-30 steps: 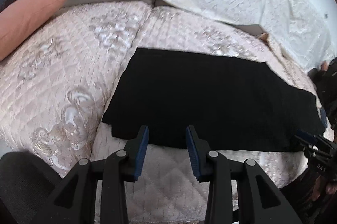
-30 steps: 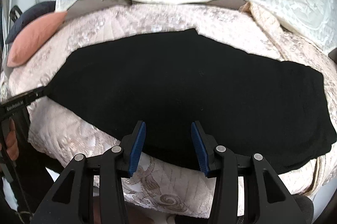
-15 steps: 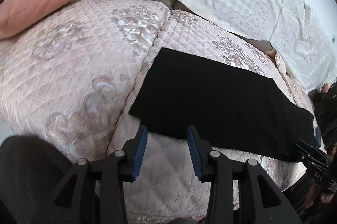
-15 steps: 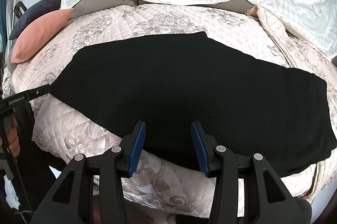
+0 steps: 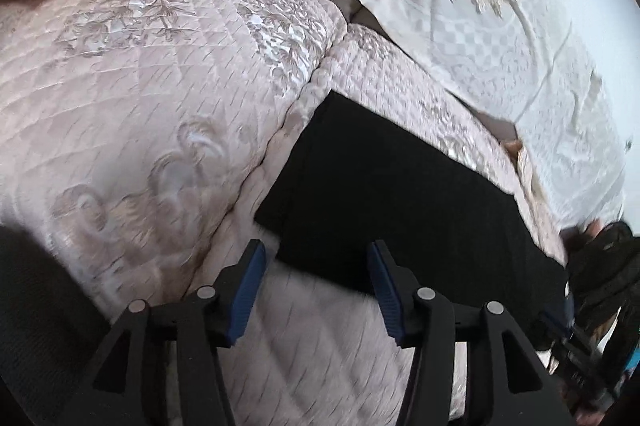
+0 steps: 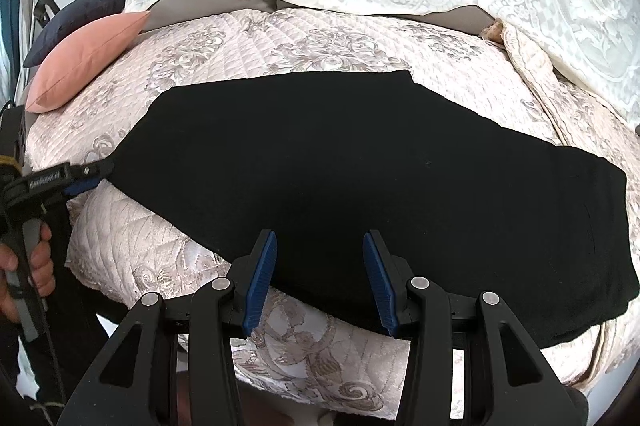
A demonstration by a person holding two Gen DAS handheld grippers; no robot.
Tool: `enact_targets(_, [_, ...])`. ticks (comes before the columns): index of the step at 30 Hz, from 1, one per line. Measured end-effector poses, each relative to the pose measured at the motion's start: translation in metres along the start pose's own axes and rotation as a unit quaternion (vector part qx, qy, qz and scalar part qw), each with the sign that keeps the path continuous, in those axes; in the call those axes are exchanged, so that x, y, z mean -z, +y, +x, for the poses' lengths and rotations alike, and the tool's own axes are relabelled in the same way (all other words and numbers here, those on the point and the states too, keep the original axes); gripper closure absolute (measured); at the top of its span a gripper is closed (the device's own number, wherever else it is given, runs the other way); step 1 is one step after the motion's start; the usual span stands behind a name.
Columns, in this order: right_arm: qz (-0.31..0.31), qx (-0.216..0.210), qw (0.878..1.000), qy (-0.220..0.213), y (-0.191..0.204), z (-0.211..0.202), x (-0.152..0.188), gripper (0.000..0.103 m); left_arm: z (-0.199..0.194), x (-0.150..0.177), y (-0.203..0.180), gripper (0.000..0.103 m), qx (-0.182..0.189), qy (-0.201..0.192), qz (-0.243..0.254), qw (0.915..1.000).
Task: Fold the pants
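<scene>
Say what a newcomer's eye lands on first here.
The black pants dominate: a long dark slab laid flat across the pale quilted sofa cover. Next come the blue-padded fingers of the right gripper, open at the pants' near edge, and the left gripper, also open, at the pants' left end. A salmon-pink cushion sits at the far left of the sofa.
</scene>
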State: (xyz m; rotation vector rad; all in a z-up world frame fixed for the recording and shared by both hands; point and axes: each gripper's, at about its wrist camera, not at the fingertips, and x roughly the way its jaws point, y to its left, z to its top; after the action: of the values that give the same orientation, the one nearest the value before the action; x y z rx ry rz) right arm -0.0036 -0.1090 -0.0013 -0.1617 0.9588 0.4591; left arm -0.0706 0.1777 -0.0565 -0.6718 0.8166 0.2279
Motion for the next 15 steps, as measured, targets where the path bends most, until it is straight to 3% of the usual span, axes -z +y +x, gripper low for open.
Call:
enact_targets(5, [0.004, 0.006, 1.0, 0.0, -0.003, 0.0, -0.001, 0.057, 0.008, -0.007, -0.009, 0.05, -0.006, -0.02, 0.011, 0.9997])
enact_targets(11, [0.012, 0.011, 1.0, -0.003, -0.011, -0.001, -0.002, 0.057, 0.008, -0.011, -0.023, 0.086, -0.008, -0.034, 0.05, 0.9981])
enact_targets(15, [0.022, 0.011, 1.0, -0.002, -0.016, 0.001, -0.001, 0.057, 0.006, -0.014, -0.031, 0.094, -0.002, -0.036, 0.071, 0.9968])
